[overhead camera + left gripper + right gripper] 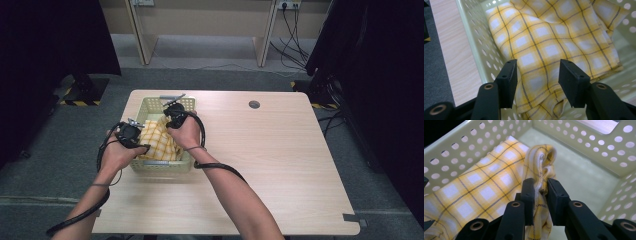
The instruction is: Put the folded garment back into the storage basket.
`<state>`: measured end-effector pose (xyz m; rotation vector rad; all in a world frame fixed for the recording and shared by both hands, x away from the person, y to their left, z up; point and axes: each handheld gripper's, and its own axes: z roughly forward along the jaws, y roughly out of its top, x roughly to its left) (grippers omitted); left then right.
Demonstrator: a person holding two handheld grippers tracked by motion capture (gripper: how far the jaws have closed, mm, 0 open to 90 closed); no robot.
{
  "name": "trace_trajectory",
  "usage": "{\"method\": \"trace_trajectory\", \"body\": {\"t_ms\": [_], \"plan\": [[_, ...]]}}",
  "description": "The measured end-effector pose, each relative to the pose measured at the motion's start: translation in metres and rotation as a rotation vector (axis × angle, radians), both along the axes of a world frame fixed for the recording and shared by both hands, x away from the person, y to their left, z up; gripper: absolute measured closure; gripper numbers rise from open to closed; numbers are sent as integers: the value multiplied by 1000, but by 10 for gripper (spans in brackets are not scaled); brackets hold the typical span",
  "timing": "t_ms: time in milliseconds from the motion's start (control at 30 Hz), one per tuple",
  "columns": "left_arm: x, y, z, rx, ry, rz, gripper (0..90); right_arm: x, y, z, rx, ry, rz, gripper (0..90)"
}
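A yellow checked cloth (159,141) lies folded in a pale green perforated basket (150,167) on the left of the wooden table. In the left gripper view my left gripper (537,75) hovers over the cloth (544,42) with its jaws apart, the pads clear of the fabric. My right gripper (539,192) is shut on a bunched fold of the cloth (486,187), which rises between its jaws above the basket floor (574,177). In the high view the left gripper (136,134) is at the basket's left side and the right gripper (172,114) over its far middle.
The basket's holed walls (477,47) close in tightly on both grippers. The table (280,160) stretches bare to the right, with a round cable hole (254,104) near its far edge. Black cables trail from both hands. Dark screens stand on both sides of the room.
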<state>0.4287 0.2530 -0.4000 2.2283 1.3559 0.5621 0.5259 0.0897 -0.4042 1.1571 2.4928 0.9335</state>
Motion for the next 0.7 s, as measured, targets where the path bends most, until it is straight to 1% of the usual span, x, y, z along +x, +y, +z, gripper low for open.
{"method": "trace_trajectory", "body": {"t_ms": [300, 500, 633, 700], "plan": [[-1, 0, -1, 0, -17, 10, 445, 1, 0, -2, -24, 27, 9, 753], [-2, 0, 0, 2, -24, 16, 426, 0, 1, -2, -39, 34, 16, 740], [-3, 0, 0, -5, -32, 22, 416, 0, 1, -1, -52, 32, 19, 699], [-3, 0, 1, -12, -37, 24, 407, 0, 0, -1, -60, 29, 19, 651]]}}
